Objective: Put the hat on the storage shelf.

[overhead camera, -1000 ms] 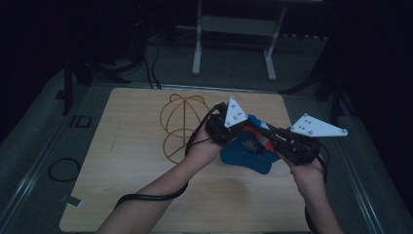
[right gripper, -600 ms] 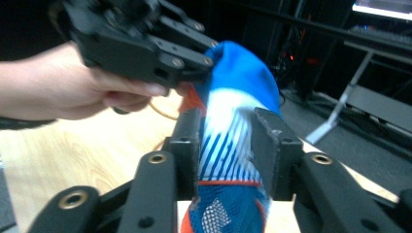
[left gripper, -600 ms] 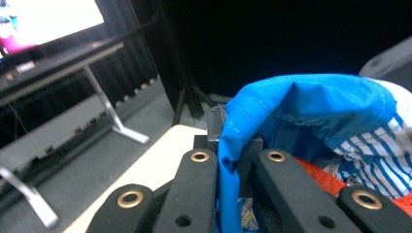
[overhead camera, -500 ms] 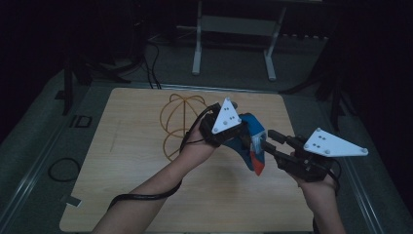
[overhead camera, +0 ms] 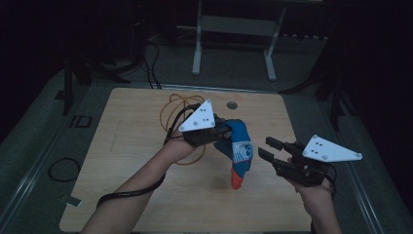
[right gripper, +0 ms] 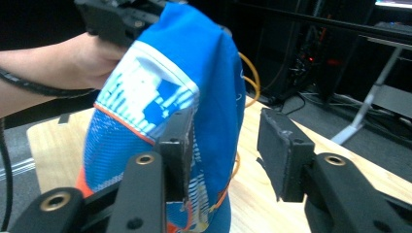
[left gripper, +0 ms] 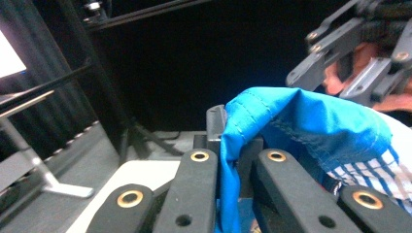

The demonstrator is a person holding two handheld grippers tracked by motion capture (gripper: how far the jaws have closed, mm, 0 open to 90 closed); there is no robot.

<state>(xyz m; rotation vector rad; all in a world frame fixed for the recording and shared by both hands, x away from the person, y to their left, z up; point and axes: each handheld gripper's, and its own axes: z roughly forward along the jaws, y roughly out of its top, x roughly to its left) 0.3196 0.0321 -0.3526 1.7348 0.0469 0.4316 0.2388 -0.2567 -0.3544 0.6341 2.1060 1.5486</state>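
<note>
A blue cloth bag [overhead camera: 238, 148] with a white printed patch and an orange lower edge hangs above the wooden table [overhead camera: 126, 146]. My left gripper [overhead camera: 220, 135] is shut on its upper edge; in the left gripper view the blue fabric [left gripper: 301, 121] is pinched between the two jaws. To the right of the bag, my right gripper [overhead camera: 269, 148] is open and apart from it. In the right gripper view the bag [right gripper: 170, 97] hangs just beyond the spread jaws of my right gripper [right gripper: 228, 150], with nothing between them.
An orange cable [overhead camera: 175, 105] lies coiled on the table behind my left hand. A small round hole [overhead camera: 232, 105] sits near the table's far edge. A metal stand [overhead camera: 234, 29] rises on the floor beyond, and a black cable loop [overhead camera: 63, 169] lies left of the table.
My right gripper has let go of the bag and drawn back to the right, open. The left gripper has lifted the bag, which now hangs down lengthwise.
</note>
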